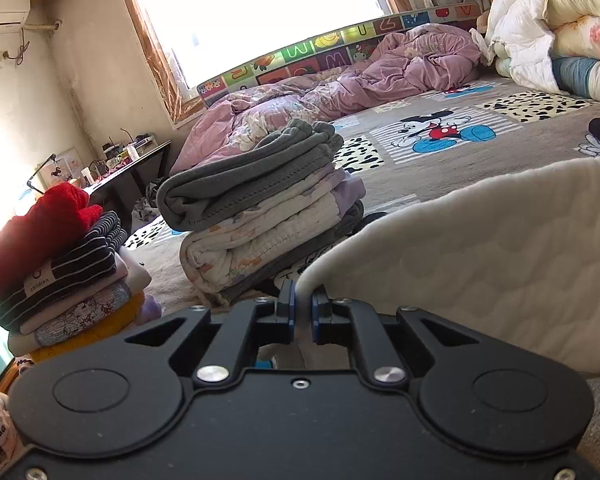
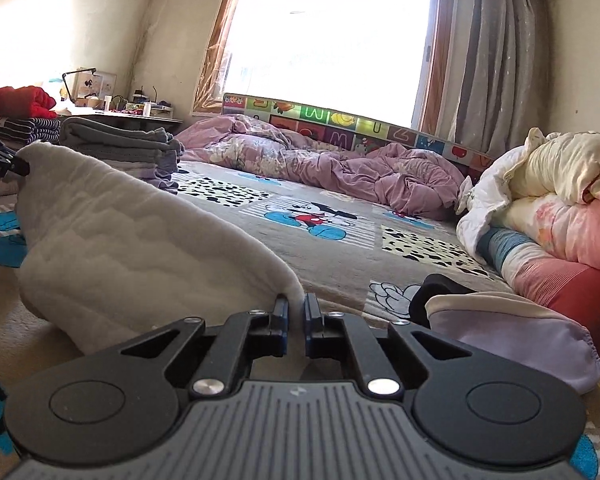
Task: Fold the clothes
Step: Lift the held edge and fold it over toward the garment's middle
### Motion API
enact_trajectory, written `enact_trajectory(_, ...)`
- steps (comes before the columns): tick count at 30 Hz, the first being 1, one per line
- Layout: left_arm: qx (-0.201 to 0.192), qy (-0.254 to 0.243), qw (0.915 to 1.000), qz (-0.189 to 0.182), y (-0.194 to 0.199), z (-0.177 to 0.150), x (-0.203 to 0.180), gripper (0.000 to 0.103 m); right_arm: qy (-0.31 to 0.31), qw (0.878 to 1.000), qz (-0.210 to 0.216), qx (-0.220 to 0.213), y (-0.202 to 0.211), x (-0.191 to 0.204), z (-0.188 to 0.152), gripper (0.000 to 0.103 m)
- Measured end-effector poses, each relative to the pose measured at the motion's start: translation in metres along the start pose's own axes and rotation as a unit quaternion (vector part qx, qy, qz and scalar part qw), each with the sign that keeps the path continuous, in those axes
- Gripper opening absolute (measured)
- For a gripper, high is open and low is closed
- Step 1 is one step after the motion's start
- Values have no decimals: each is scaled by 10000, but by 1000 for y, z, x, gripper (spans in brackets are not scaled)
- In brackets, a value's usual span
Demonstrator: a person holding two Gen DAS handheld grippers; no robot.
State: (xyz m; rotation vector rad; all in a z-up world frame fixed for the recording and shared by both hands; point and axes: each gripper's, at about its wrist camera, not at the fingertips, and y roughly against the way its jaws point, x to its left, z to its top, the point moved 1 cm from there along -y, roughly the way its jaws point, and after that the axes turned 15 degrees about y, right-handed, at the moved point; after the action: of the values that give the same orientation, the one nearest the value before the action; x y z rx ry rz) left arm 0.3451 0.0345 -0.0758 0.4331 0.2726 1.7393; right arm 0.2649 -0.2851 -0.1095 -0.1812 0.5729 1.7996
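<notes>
Both grippers are clamped on the same white quilted cloth. My left gripper has its jaws pinched on one corner of it, and the fabric sweeps up and away to the right in that view. My right gripper has its jaws closed on another corner, with the cloth rising in a hump to the left; at its far left tip I can see the dark end of the left gripper holding it. The cloth hangs between the two grips, its lower part resting on the cartoon-print bed cover.

Beyond my left gripper stands a pile of folded clothes with a grey item on top, and further left a second stack topped with red. A lilac garment lies just right of my right gripper. A rumpled pink quilt lies along the far side below the window, and rolled bedding is heaped at the right.
</notes>
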Motion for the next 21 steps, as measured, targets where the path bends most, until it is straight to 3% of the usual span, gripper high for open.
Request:
enact_trajectory(12, 370, -94, 9993, -63, -53, 9, -7, 7, 216, 9994, 59, 281, -48, -1, 0, 8)
enact_trajectory(15, 410, -93, 9991, -48, -63, 8, -7, 18, 261, 9987, 40, 436, -57, 2, -2, 9)
enact_trajectory(17, 385, 208, 9988, 204, -68, 7, 4, 36, 302, 9978, -73, 583, -64, 4, -4, 10)
enact_trajectory(21, 368, 1184, 9913, 441, -61, 12, 46, 35, 156, 9975, -362, 578, -59, -4, -4, 19)
